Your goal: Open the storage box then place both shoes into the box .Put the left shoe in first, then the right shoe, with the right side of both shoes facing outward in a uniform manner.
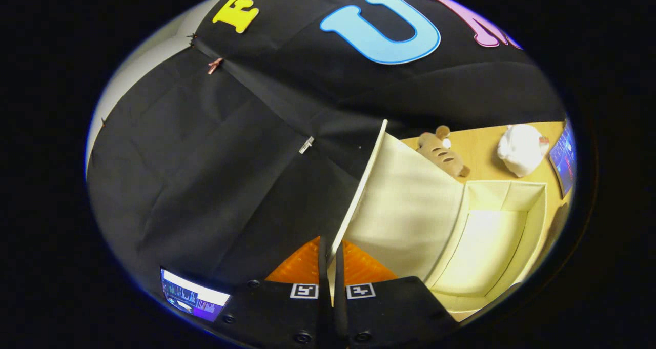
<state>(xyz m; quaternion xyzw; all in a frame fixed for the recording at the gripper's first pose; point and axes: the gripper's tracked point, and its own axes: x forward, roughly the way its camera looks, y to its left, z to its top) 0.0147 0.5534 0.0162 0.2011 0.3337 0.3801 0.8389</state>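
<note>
Storage box (492,236): cream, open, hollow inside, resting on the wooden worktop (482,149).
Lid (405,205): cream flap, raised and tilted away from the box opening, hinged along one side.
Lid edge: pinched between both claw (330,277) fingers.

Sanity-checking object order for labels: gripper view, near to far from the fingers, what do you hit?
gripper, fingers shut on the box lid → open storage box → brown plush toy and white plush toy on the table → black cloth wall.
</note>
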